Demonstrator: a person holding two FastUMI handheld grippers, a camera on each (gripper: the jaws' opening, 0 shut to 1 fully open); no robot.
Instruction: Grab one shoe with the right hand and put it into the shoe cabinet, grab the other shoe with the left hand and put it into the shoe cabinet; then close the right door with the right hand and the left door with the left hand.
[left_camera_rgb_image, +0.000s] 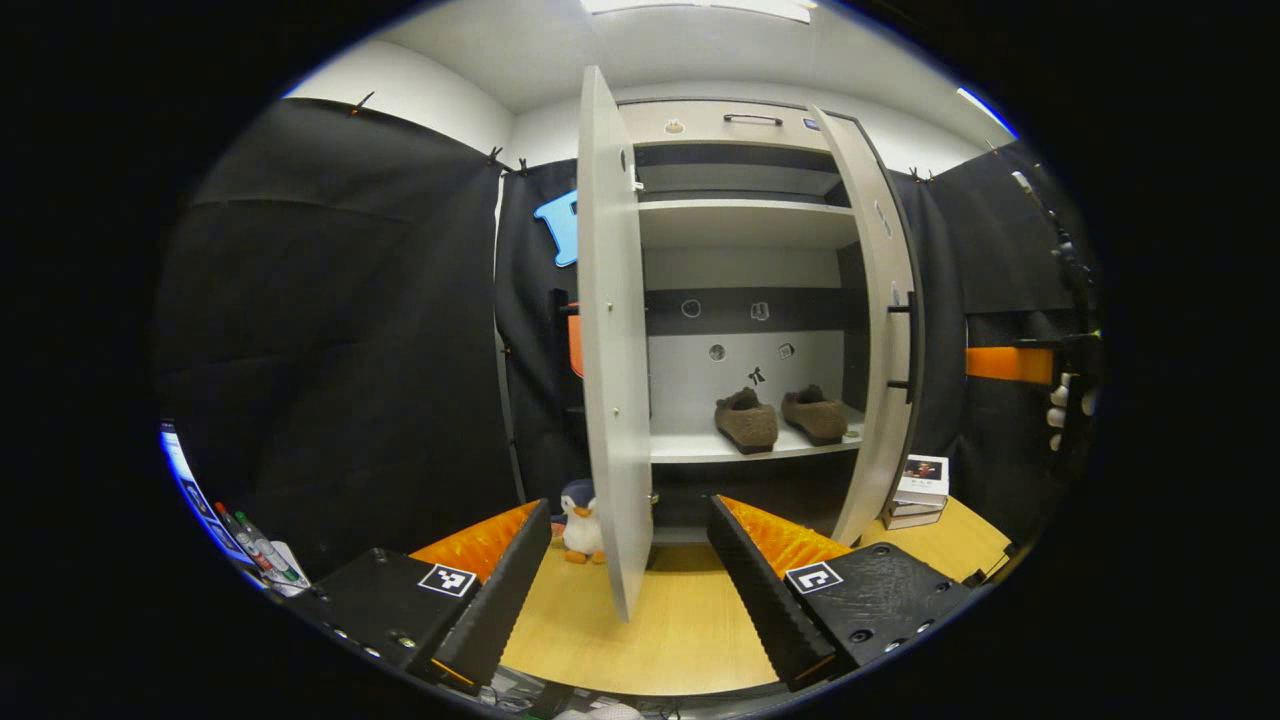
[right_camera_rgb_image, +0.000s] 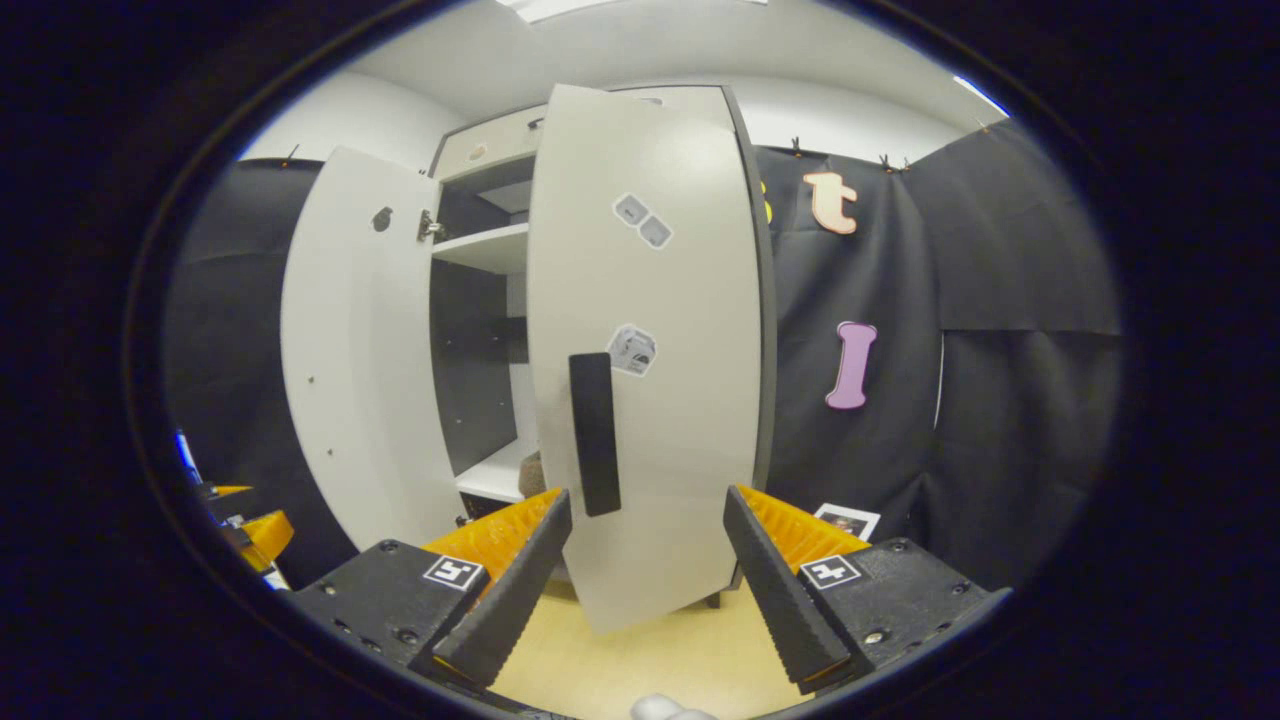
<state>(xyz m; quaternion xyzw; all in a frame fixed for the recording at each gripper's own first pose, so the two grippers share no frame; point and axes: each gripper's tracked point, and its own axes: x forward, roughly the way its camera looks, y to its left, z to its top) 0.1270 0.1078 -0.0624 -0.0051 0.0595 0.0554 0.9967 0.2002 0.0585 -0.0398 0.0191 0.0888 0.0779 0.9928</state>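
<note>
both grippers (left_camera_rgb_image: 630, 560) (right_camera_rgb_image: 648, 560) spread, empty — two shoes (left_camera_rgb_image: 780, 417) shelved side by side, heels outward.

Both brown slippers (left_camera_rgb_image: 782, 418) sit side by side on the cabinet shelf (left_camera_rgb_image: 690, 447); the wooden tabletop (left_camera_rgb_image: 690, 610) has a penguin plushie (left_camera_rgb_image: 579, 520) and stacked books (left_camera_rgb_image: 920, 490).

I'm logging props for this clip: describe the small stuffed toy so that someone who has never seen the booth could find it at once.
Start at the tall pale shoe cabinet standing with both doors open. Follow its left door down to the wooden tabletop; the penguin toy stands there, just left of that door's bottom edge. It is the one soft, white-bellied figure, unlike the stacked books at the cabinet's other side.
</note>
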